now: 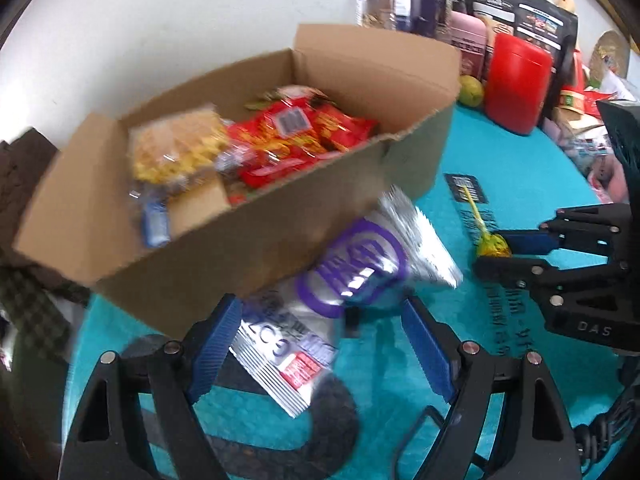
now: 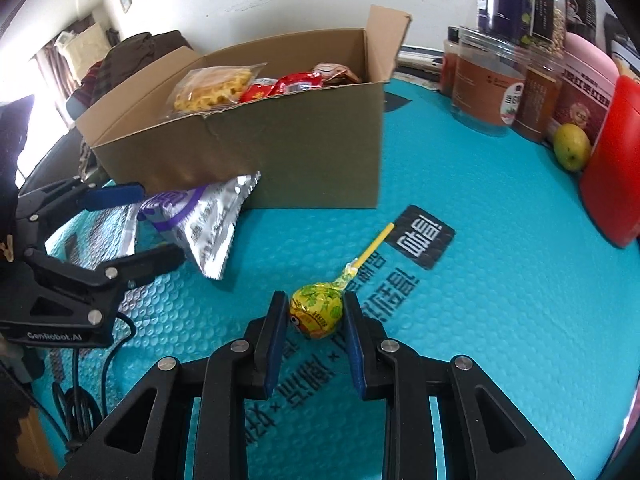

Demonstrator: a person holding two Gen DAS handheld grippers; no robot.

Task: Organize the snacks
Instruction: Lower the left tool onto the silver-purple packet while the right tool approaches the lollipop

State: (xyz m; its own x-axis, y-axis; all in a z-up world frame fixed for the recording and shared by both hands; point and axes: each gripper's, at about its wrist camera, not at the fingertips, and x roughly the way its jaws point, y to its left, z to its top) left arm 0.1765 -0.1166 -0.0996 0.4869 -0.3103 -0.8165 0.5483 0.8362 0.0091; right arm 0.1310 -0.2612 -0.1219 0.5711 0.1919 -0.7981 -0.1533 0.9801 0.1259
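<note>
Two-handed snack sorting, mid-task. The right gripper (image 2: pixel 316 316) has its fingers narrowed onto the wrapped head of a yellow-green lollipop (image 2: pixel 316 314), both pads touching the wrapper; the stick points away toward a black label patch (image 2: pixel 420 236) on the counter (image 2: pixel 500 280). The left gripper (image 1: pixel 320 344) stands wide open around a silver-and-purple snack packet (image 1: pixel 356 272) — in the right wrist view the packet lies between its fingers, but no pad presses on it. The packet rests on the counter just in front of the cardboard box (image 2: pixel 312 152), leaning against its near wall.

Step in hand, as judged: picking up the remaining loose snacks for the box, which already holds red packets (image 1: pixel 296 140) and a bag of yellow crisps (image 1: pixel 180 148). The next move calls for lifting the lollipop clear of the box's near wall before release, and for the left fingers to close on the crinkly packet without it slipping.

Surface and room: a teal, dimpled mat covers the counter. Along its far right edge stand clear jars (image 2: pixel 488 88), a red container (image 2: pixel 616 168) and a green fruit (image 2: pixel 572 146) — behind them, a white wall.
</note>
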